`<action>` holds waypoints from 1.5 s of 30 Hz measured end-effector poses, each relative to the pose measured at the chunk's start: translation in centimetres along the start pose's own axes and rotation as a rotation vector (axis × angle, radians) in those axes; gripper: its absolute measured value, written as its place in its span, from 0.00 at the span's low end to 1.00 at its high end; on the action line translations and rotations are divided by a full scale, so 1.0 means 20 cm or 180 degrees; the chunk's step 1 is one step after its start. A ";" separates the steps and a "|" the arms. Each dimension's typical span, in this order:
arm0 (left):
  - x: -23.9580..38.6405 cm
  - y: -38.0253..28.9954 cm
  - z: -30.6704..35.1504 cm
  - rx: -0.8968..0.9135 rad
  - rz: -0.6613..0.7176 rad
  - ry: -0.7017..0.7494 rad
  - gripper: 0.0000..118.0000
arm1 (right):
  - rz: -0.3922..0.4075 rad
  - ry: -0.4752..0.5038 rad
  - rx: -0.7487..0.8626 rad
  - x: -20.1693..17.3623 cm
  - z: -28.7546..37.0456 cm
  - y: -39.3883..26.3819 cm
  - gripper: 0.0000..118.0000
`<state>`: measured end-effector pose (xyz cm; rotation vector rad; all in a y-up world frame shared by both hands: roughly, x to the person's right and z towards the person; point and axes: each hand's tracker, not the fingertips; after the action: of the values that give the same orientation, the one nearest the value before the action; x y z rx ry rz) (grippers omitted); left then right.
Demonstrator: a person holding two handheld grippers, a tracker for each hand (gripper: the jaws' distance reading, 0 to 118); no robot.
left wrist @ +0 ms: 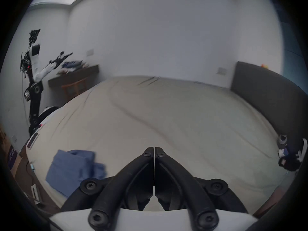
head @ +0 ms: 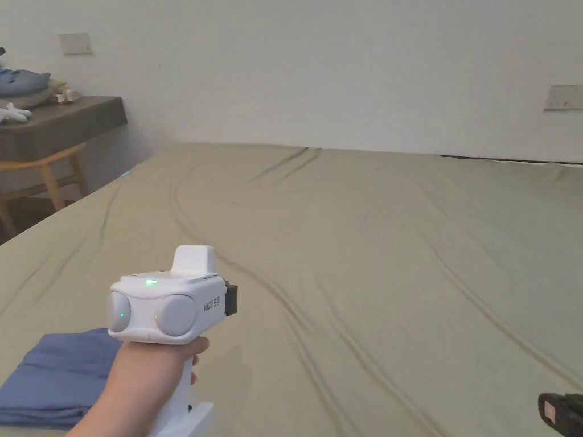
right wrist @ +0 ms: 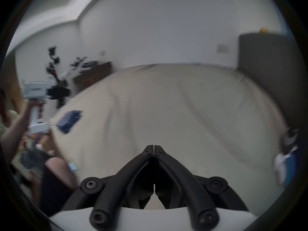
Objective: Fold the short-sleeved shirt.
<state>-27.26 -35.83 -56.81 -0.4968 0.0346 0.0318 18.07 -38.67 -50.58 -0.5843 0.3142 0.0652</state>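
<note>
Your left tongs (left wrist: 154,153) ride above the bed (head: 370,227), their jaws pressed together with nothing between them, only a hairline of light along the seam. In the head view your left hand (head: 145,370) grips the white handle at about 7 o'clock, and the tongs point away from you across the sheet.

Your right tongs (right wrist: 153,147) are likewise closed on nothing, tips meeting over bare sheet. In the head view a dark corner of them (head: 561,412) pokes in at 4 o'clock, too little to judge there.

The shirt (head: 54,381) is blue and lies folded in a flat stack on the bed at 8 o'clock in the head view, just left of your left hand and touched by neither tool. In the left gripper view it (left wrist: 73,169) sits at 8 o'clock, left of the jaws; in the right gripper view it (right wrist: 69,121) is well off at 9 o'clock, near the bed's edge.

The sheet is olive and creased with long diagonal wrinkles. A dark shelf (head: 62,122) with a wooden chair (head: 45,176) under it stands at 10 o'clock by the wall.
</note>
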 end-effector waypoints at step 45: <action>0.88 -0.12 0.59 0.1317 -0.0187 -0.0119 1.00 | -0.0576 -0.0528 0.1686 -0.19 0.50 0.07 1.00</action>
<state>-9.28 -31.88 -45.94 -0.0832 -0.0102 -0.0236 16.89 -31.83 -42.26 -0.0781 0.1066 -0.1412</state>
